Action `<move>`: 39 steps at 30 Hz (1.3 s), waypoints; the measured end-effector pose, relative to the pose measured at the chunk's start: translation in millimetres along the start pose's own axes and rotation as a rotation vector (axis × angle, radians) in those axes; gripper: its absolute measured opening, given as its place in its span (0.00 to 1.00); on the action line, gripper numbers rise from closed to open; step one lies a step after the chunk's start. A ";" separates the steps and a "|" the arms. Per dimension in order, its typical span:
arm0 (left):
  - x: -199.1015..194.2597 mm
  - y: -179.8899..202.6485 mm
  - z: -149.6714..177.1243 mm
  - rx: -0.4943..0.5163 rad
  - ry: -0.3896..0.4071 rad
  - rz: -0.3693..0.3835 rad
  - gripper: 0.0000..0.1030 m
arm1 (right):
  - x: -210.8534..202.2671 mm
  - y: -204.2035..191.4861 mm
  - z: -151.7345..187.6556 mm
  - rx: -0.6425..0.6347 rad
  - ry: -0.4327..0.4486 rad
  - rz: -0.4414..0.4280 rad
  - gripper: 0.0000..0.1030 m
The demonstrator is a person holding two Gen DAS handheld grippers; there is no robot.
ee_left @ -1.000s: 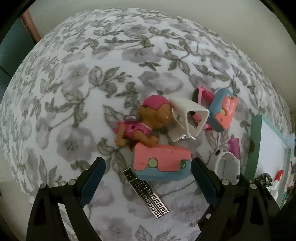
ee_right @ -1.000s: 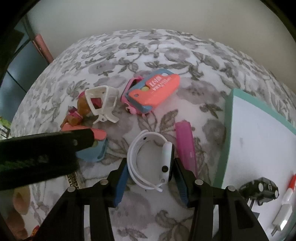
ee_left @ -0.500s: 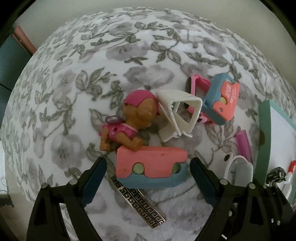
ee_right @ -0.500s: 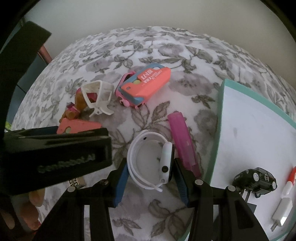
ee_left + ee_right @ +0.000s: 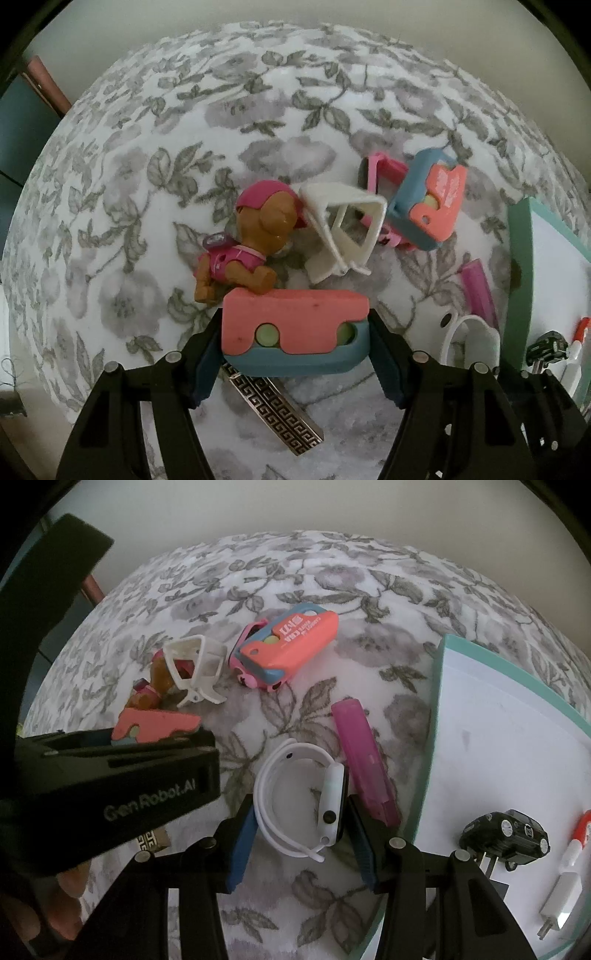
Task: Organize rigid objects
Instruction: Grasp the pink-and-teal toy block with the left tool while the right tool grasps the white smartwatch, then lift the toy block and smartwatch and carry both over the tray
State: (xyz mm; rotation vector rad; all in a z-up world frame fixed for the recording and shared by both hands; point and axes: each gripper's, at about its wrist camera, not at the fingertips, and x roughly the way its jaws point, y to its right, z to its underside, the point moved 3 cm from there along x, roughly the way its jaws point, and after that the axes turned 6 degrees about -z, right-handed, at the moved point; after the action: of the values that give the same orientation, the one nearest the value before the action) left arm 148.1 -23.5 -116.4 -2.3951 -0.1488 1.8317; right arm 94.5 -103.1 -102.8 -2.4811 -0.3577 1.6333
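Between the blue pads of the left tongs (image 5: 295,354): one pink-and-blue case (image 5: 295,328), lying flat on the floral cloth (image 5: 147,147). The jaws are closing; both pads sit at the case's ends, whether pressing cannot be told. Under the case's near edge: one flat metal bar with a key pattern (image 5: 275,413), partly covered.

Between the pads of the right tongs (image 5: 299,843): one white smartwatch (image 5: 306,801), band looped; both pads touch it, clenched on the watch.

Just beyond the left tongs, touching the case's far edge: one brown toy puppy in pink (image 5: 251,243). Beside its head: one white plastic frame (image 5: 343,232), tipped on its side. Next outward: a second pink-and-blue case (image 5: 288,646), lying over a pink piece.

Beside the watch, close to the tray's edge: one magenta tube (image 5: 364,760).

Open room: the far half of the cloth lies bare up to its curved edge; a narrow strip of cloth runs between the tube and the tray.

Container: one white tray with teal rim (image 5: 439,701), at the right. Contents, near corner: one small black toy car (image 5: 506,834), one white plug (image 5: 559,897), one red-and-white item (image 5: 578,834), cut by the frame's edge. The tray's remaining floor is bare.
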 end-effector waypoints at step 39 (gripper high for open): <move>-137.7 103.3 6.1 0.171 0.280 0.142 0.71 | -125.8 150.0 11.8 0.415 0.175 0.134 0.49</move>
State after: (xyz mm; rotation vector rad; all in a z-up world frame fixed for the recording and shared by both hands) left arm 106.6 -146.2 -2.9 -2.5604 0.2011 1.4673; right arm 53.3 -282.3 -34.5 -2.3376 0.1586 1.3493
